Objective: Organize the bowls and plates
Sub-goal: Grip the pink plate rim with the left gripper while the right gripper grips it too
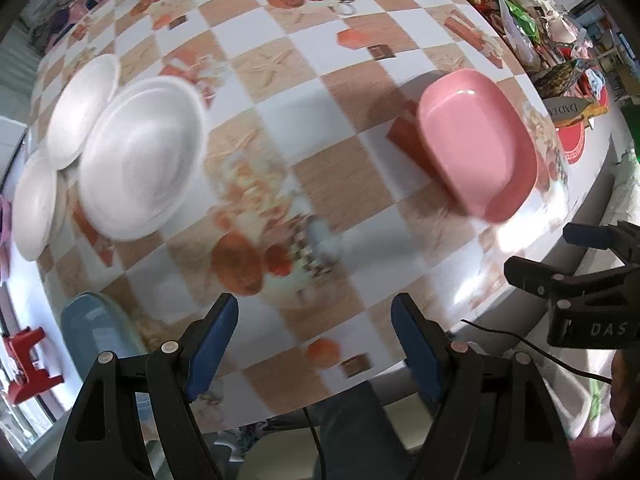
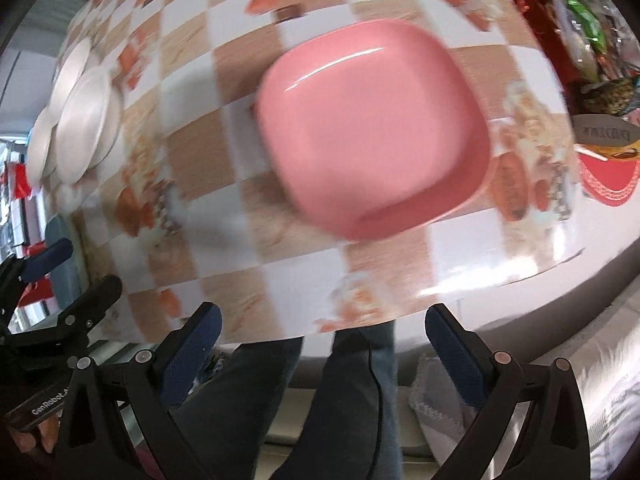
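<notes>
**Table stock: plates, bowls and two sets of tongs**

Left tongs (image 1: 314,340): released, jaws spread wide, nothing between them; held above the near edge of the table (image 1: 360,92), which wears a checked cloth of white and tan squares with printed food pictures.

Right tongs (image 2: 322,344): released likewise, jaws wide apart and empty; held over the near table edge, with the person's jeans showing below between the jaws.

Pink bowl (image 2: 372,128): squarish with rounded corners, upright, empty; sits on the table straight ahead of the right tongs, apart from them; from the left tongs it lies ahead and to the right.

White plates, large one (image 1: 140,156): round, ahead and to the left of the left tongs; two smaller white plates (image 1: 82,112) overlap at its far-left side, one behind it, one nearer the table edge; exact stacking order cannot be told through the blur.

Blue dish (image 1: 96,328): pale blue, only partly seen, just left of the left tongs at the table edge.

Assorted packets and clutter (image 1: 520,20): far right end of the table, well apart from both tongs.

Red stool (image 1: 28,364): off the table, far left.
</notes>
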`<state>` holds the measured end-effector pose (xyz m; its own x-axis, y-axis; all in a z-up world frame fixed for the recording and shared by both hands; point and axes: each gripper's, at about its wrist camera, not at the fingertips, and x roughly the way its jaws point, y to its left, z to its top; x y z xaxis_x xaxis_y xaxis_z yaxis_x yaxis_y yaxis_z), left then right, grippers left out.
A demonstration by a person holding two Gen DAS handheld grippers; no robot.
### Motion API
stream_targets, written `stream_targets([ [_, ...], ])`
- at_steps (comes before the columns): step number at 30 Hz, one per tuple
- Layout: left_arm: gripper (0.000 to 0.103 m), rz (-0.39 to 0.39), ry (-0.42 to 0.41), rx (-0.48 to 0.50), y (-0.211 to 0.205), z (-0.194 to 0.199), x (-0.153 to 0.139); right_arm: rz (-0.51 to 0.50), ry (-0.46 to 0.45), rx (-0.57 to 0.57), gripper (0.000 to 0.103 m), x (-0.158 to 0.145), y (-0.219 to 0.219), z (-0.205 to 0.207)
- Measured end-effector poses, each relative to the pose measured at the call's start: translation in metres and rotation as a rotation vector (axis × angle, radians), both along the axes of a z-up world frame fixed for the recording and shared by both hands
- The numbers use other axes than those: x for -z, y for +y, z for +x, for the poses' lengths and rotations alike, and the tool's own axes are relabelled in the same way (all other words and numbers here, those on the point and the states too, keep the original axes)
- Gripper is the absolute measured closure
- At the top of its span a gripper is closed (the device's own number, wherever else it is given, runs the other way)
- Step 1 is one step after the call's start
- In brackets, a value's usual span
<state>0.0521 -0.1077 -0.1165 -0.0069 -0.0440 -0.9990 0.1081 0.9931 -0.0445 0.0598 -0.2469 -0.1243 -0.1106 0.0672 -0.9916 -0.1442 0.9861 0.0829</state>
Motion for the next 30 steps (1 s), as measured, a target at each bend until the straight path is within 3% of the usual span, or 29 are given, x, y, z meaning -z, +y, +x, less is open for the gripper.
stream_targets([
  [8, 0.021, -0.033, 0.020, -0.102, -0.037, 0.035, 0.010, -0.077, -0.065, -0.014, 0.000, -0.004, -0.036, 0.031],
  [21, 0.021, 0.022, 0.020, -0.194, -0.076, 0.078, 0.048, -0.161, -0.159, -0.094, 0.000, 0.000, -0.071, 0.072],
  [30, 0.021, 0.107, 0.047, -0.145, -0.099, 0.099, 0.075, -0.205, -0.139, -0.178, 0.000, 0.032, -0.065, 0.083],
])
